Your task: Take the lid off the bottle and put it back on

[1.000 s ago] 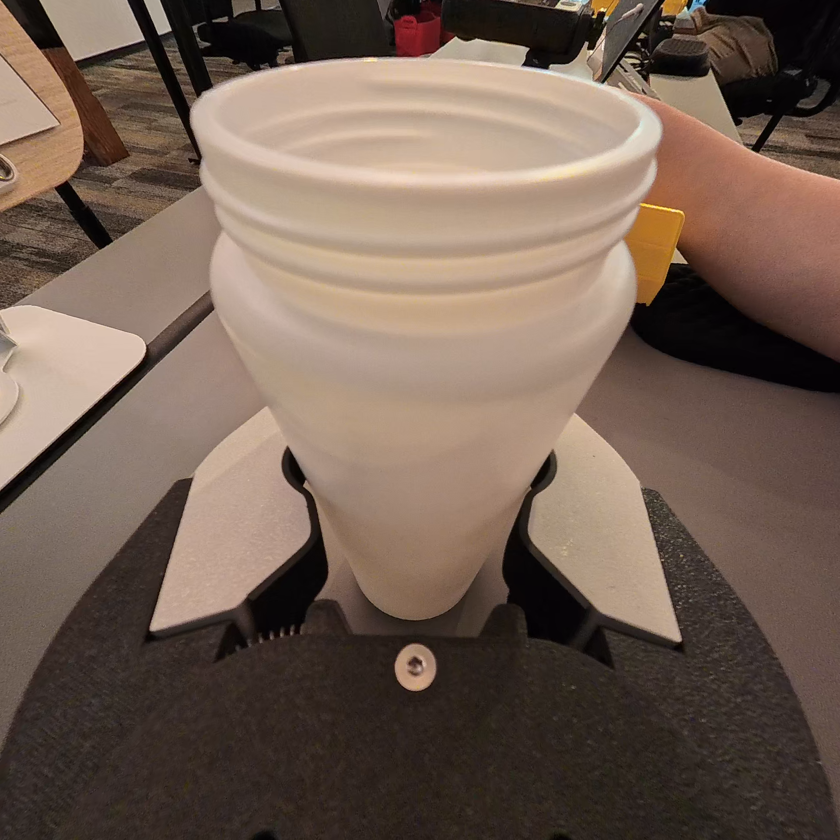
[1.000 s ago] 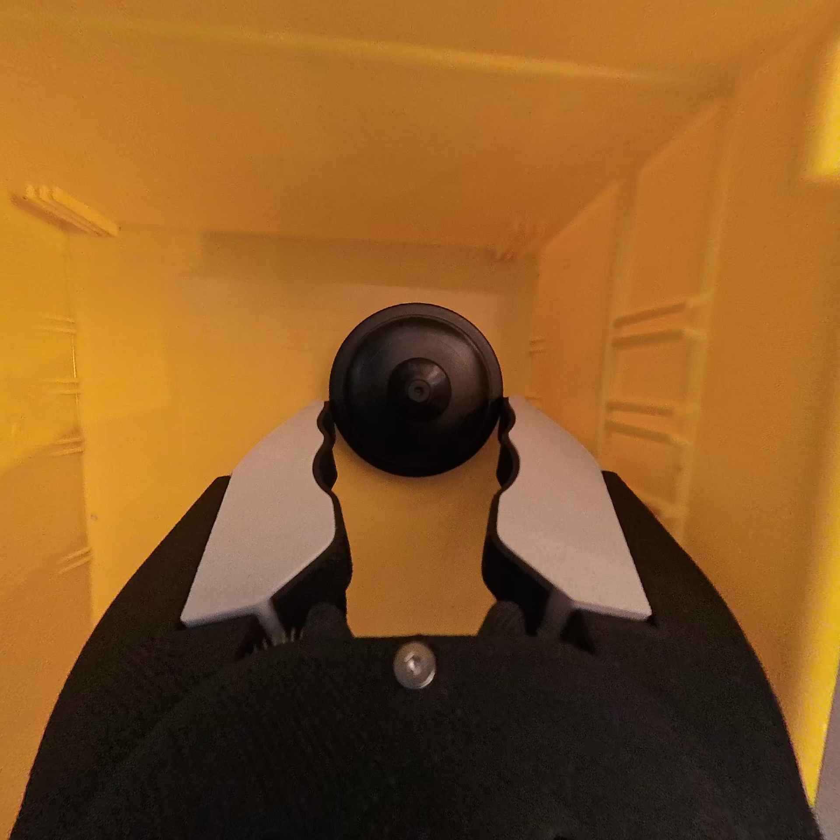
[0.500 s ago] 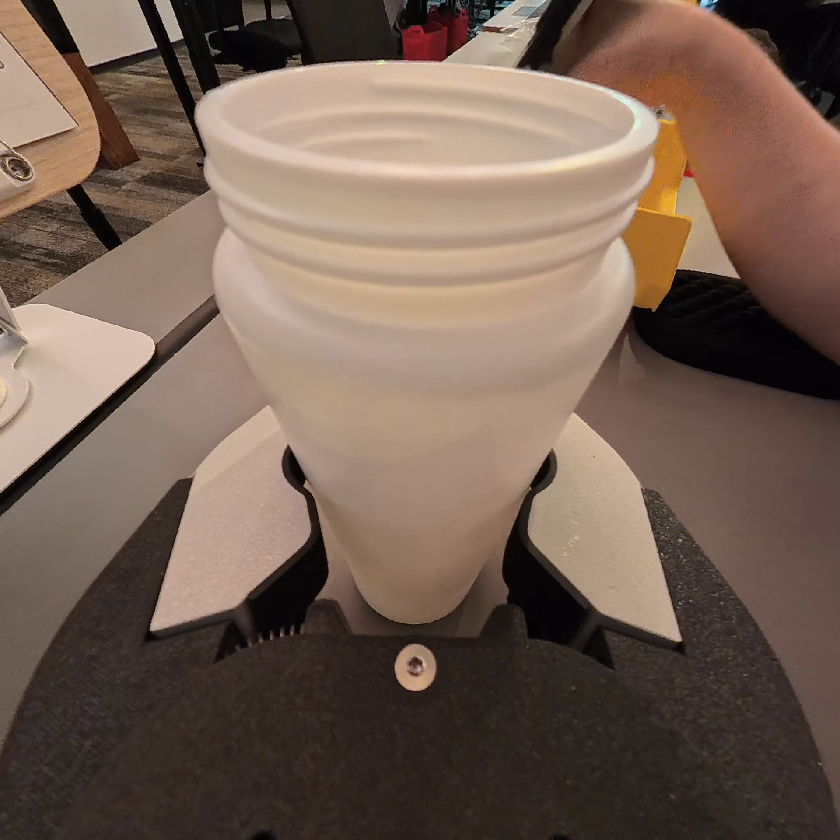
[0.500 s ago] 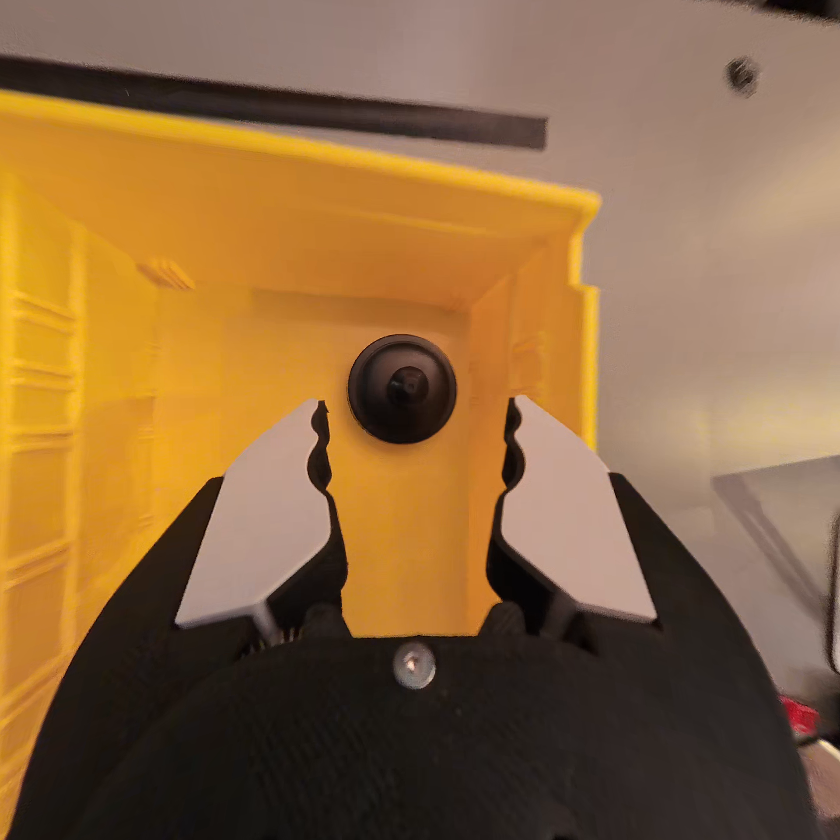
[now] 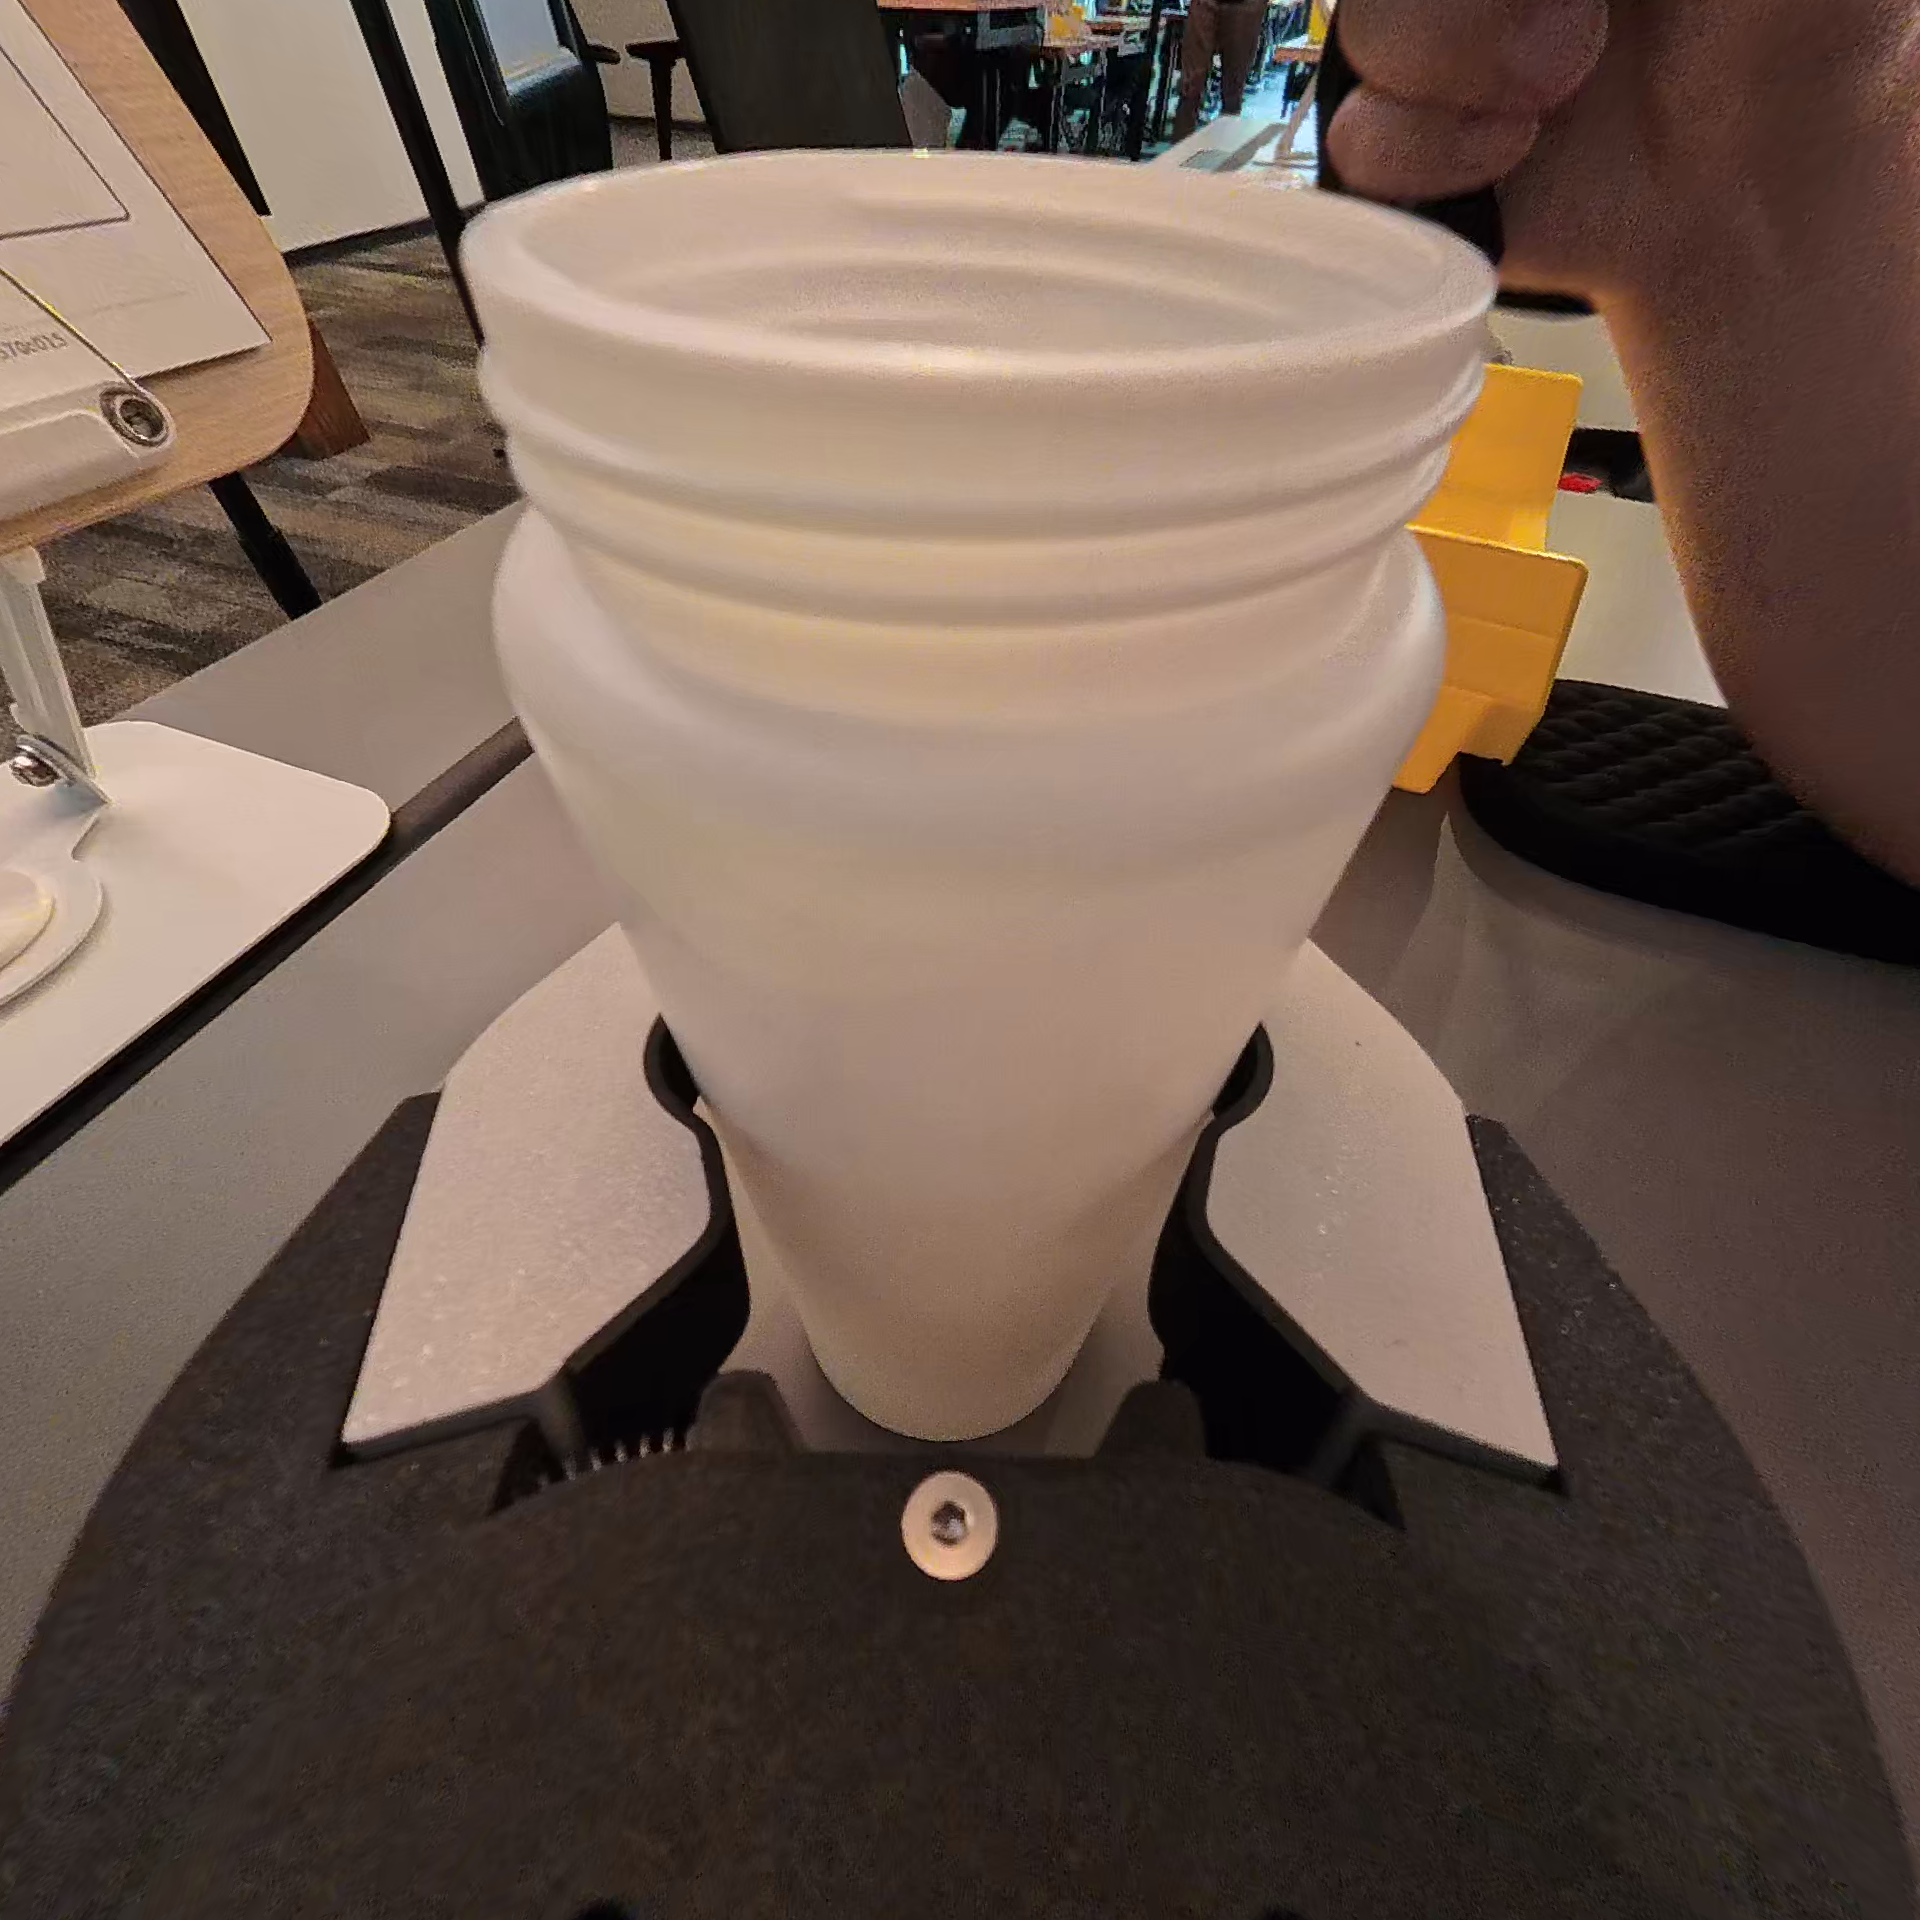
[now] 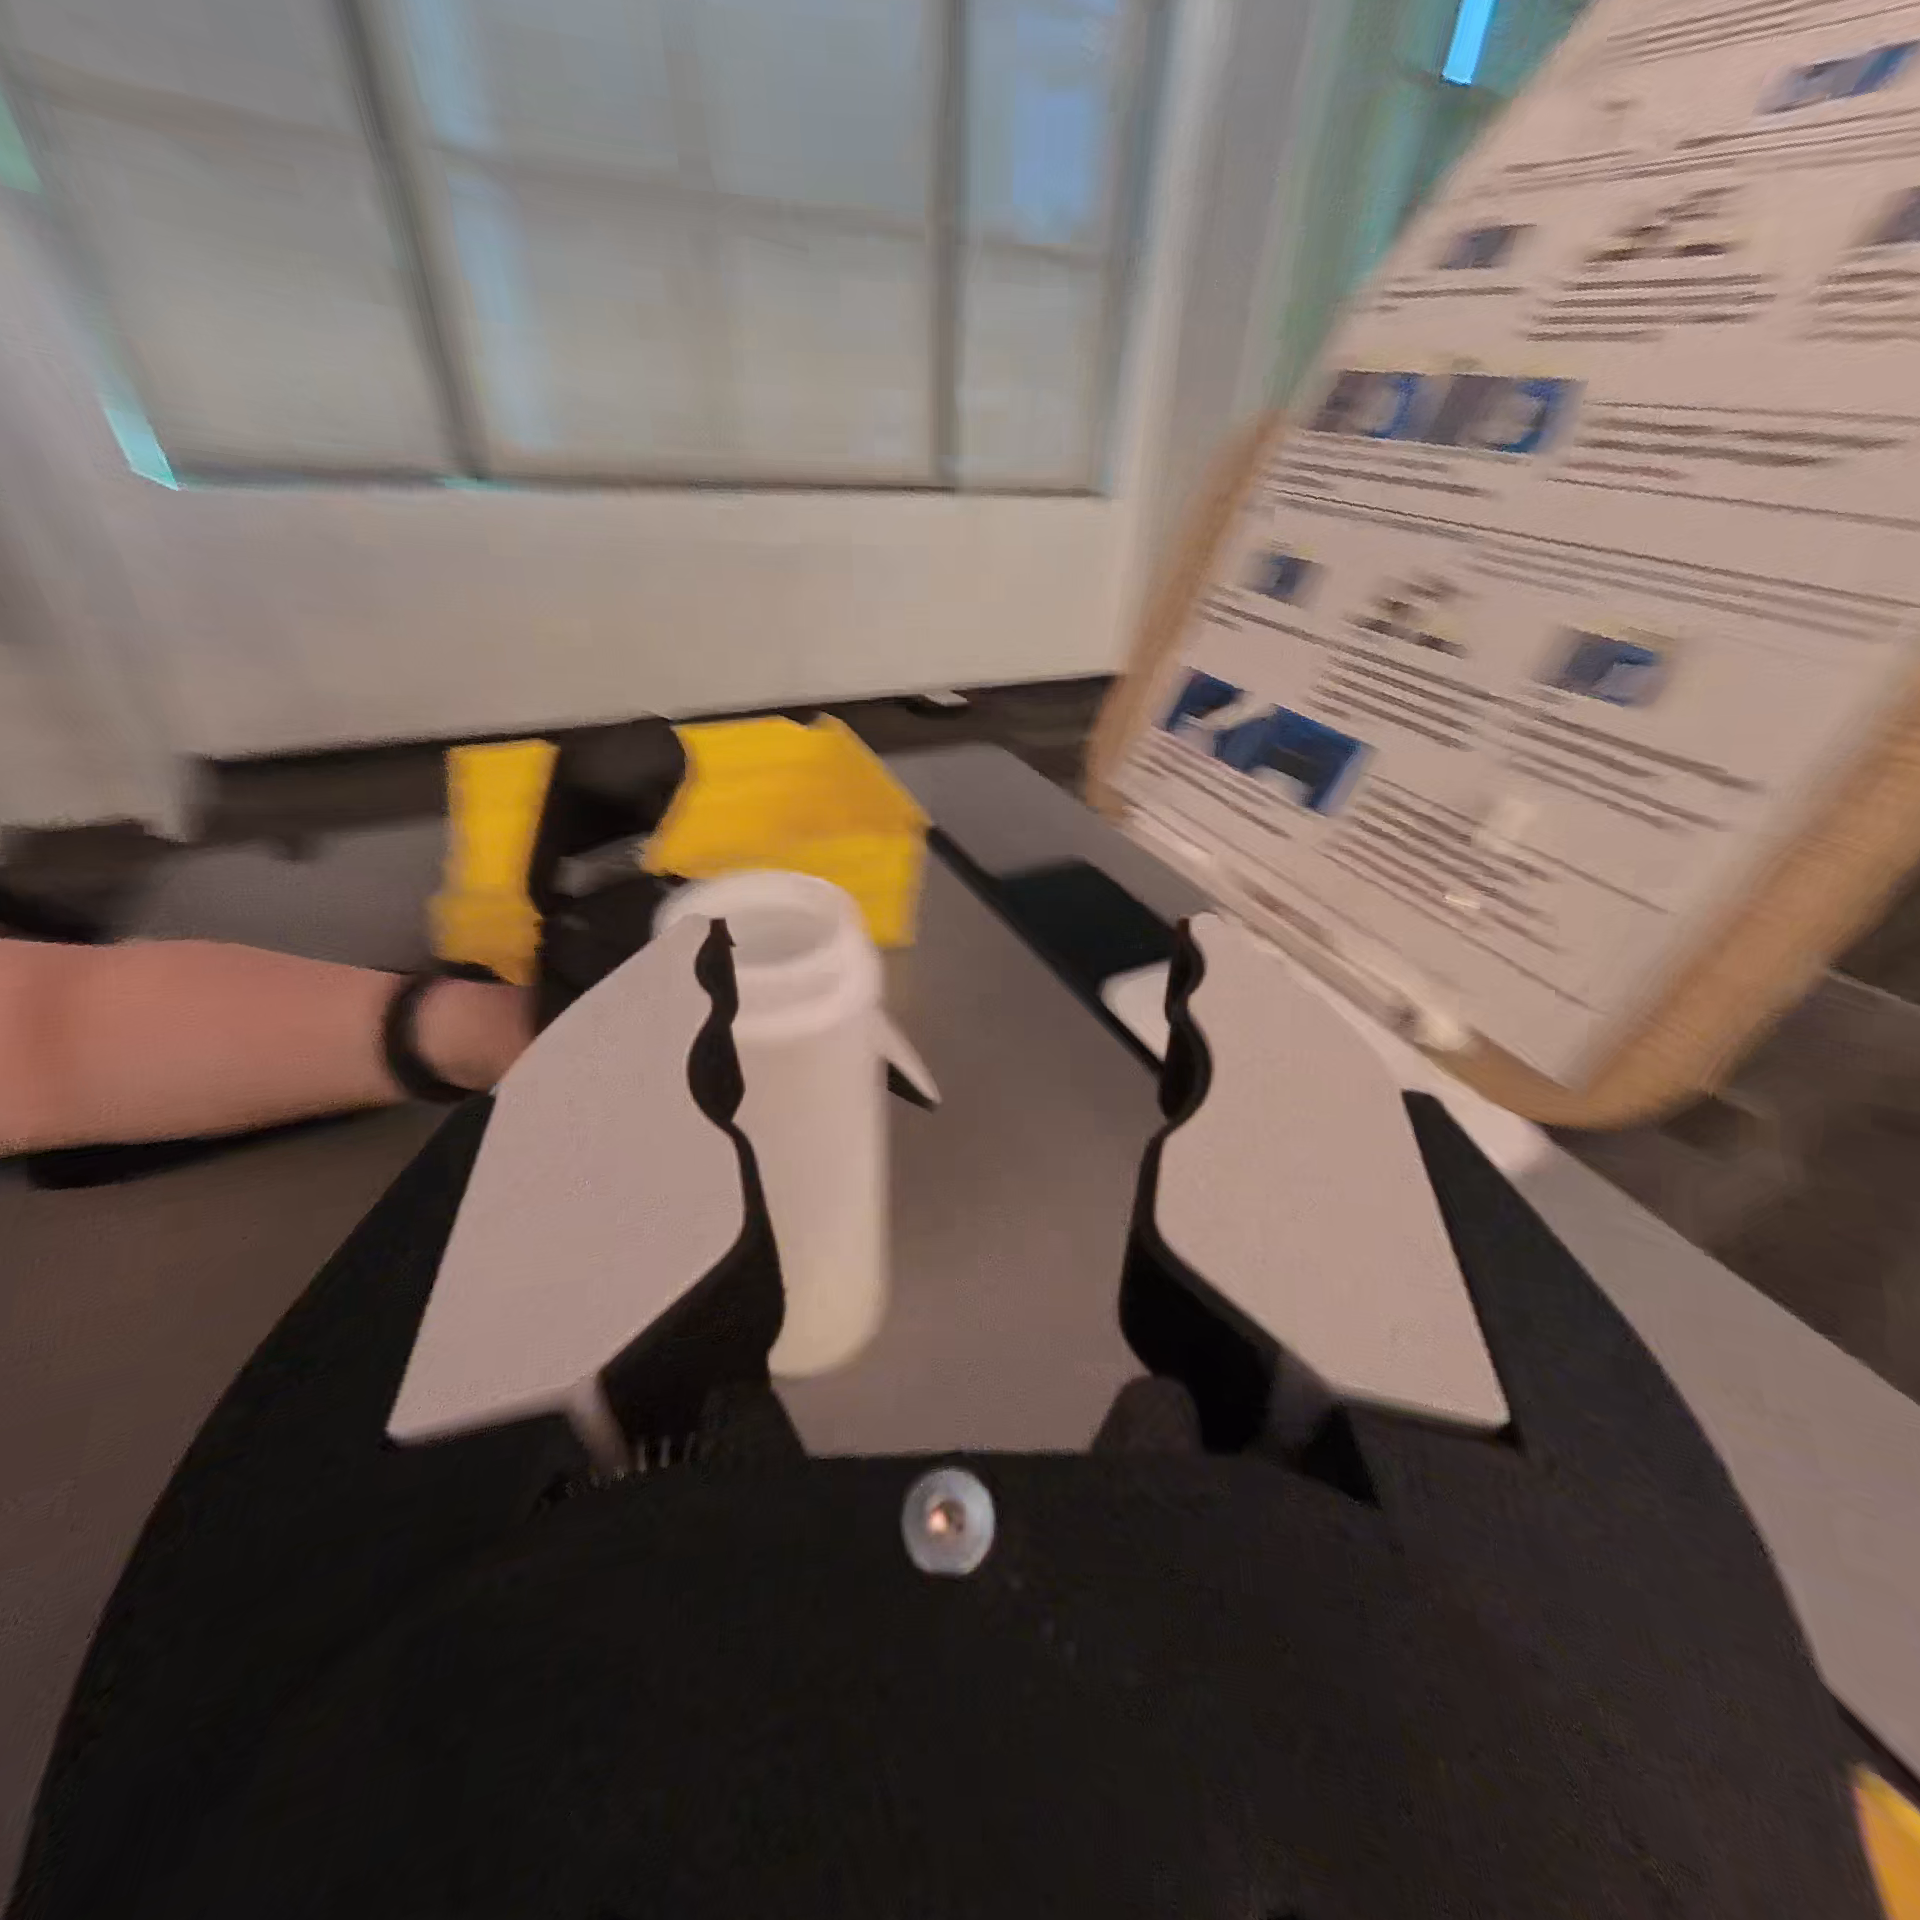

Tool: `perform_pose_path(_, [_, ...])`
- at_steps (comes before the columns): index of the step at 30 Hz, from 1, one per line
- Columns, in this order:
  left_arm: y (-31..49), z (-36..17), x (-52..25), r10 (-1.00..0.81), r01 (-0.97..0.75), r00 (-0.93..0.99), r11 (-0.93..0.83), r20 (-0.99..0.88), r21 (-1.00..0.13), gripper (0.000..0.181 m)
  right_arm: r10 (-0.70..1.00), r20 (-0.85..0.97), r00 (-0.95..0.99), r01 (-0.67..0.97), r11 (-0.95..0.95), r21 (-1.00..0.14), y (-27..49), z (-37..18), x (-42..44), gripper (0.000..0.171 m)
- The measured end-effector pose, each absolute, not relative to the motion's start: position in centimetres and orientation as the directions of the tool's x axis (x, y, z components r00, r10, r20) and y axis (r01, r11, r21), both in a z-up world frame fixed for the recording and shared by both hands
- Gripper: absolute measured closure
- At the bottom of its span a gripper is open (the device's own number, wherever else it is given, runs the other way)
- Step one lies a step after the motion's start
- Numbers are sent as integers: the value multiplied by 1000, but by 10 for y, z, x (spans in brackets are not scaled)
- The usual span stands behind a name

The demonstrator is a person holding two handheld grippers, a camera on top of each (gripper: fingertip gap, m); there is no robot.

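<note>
Right wrist view: right gripper (image 6: pixel 951 1049) has left the yellow bin (image 6: pixel 800 800), fingers spread and empty.
Left wrist view: left gripper (image 5: pixel 961 1132) clamps the open-mouthed bottle (image 5: pixel 966 727).
Lid: off, unseen; recapping remains.

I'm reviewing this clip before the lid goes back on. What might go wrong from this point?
1. The right gripper is open and empty, and no lid is in view, so it has to be fetched again.
2. The right wrist view is heavily motion-blurred; a swing this fast near the white bottle might knock it.
3. The left gripper clamps only low on the bottle, so a bump up top may tilt it.
</note>
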State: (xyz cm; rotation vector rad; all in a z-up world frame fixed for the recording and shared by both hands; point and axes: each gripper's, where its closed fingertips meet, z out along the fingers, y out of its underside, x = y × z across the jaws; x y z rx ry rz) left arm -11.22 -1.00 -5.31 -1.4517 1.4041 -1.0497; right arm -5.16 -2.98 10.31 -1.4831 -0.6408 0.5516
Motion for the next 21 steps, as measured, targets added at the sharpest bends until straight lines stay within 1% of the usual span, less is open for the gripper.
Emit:
perform_pose_path(2, [-10, -53, -112, -1000, -294, 20, -21, 15, -956, 83, 782, -6, 623, -35, 20, -999, -32, 101, -83, 89])
perform_pose_path(3, [-10, -53, -112, -1000, -293, 20, -20, 15, -956, 83, 805, -18, 593, -36, 5, -999, -32, 94, -96, 87])
perform_pose_path(6, [-10, -53, -112, -1000, -291, 19, -20, 15, -957, 83, 801, 15, 598, 63, -29, -998, -20, 66, -122, 83])
perform_pose_path(11, [-10, -53, -112, -1000, -289, 18, -20, 15, -957, 83, 800, 37, 599, 153, -69, -986, -8, 27, -151, 79])
perform_pose_path(15, [-10, -52, -112, -1000, -290, 16, -19, 15, -957, 83, 779, 7, 626, 155, -116, -981, 4, 8, -152, 80])
perform_pose_path(18, [-10, -53, -112, -1000, -290, 11, -19, 16, -957, 82, 798, -47, 600, 134, -158, -978, 4, -1, -157, 81])
perform_pose_path(21, [-11, -53, -113, -1000, -291, 9, -18, 16, -957, 82, 809, -50, 586, 169, -182, -969, 4, -12, -161, 83])
